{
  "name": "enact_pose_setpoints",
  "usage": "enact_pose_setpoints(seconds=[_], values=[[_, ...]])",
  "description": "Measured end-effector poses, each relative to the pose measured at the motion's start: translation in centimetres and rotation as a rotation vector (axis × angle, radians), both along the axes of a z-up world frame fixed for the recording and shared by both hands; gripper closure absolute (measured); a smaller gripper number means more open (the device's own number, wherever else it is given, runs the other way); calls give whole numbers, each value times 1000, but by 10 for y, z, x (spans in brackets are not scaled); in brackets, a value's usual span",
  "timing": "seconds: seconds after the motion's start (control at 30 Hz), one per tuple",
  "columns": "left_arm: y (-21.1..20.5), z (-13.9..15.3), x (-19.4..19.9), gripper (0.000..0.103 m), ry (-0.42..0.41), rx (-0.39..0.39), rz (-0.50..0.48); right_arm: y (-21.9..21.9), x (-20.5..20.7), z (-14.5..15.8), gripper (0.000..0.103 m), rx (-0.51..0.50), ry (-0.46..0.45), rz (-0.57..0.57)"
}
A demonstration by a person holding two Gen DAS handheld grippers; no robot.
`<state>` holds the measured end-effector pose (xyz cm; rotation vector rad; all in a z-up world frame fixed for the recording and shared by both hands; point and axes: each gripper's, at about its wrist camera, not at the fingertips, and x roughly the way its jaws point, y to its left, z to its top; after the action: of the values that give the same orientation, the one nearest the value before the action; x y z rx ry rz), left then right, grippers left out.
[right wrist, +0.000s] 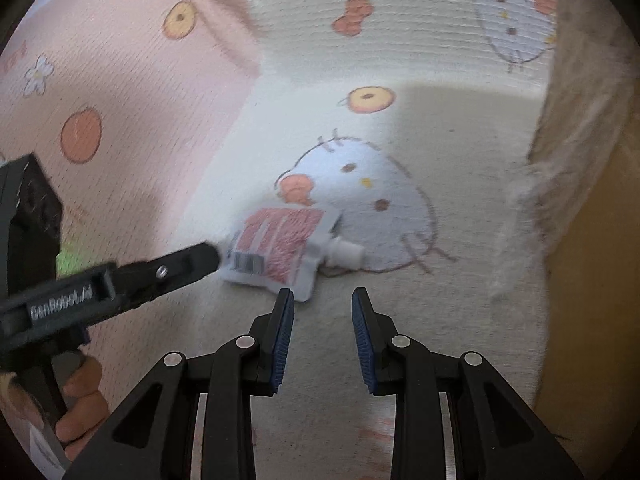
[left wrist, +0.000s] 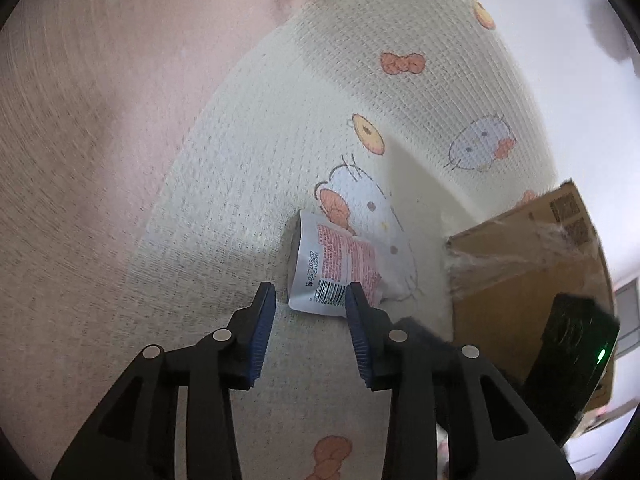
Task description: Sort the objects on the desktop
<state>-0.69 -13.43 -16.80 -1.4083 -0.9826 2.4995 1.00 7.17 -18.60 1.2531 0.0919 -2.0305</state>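
Only the right view shows the white spout (right wrist: 346, 252) of the pouch (right wrist: 280, 248); it points right, and the long axis runs left to right. The left view shows the brown box (left wrist: 520, 272) sharply. The pouch is white with a pink label and a barcode, and it lies flat on the cartoon cloth (left wrist: 248, 152). My left gripper (left wrist: 310, 296) has released jaws around the barcode end. My right gripper (right wrist: 322, 300) also has jaws apart, grasping nothing.
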Motion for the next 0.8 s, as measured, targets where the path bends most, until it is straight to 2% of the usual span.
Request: enact_pose_setpoints(seconds=[0.2, 0.27, 0.37, 0.5, 0.63, 0.8], values=[[-3, -7, -4, 64, -5, 57, 9, -11, 5, -4, 77, 20, 38, 44], [-1, -7, -4, 65, -4, 52, 13, -14, 3, -4, 77, 26, 41, 56], [2, -6, -5, 76, -4, 32, 9, -18, 2, -3, 77, 15, 44, 74], [6, -7, -5, 76, -19, 33, -3, -24, 6, -3, 77, 53, 84, 88], [11, 0, 1, 76, -11, 32, -20, -22, 7, 1, 77, 54, 84, 89], [20, 18, 16, 76, 10, -23, -35, -15, 11, 15, 77, 35, 73, 90]])
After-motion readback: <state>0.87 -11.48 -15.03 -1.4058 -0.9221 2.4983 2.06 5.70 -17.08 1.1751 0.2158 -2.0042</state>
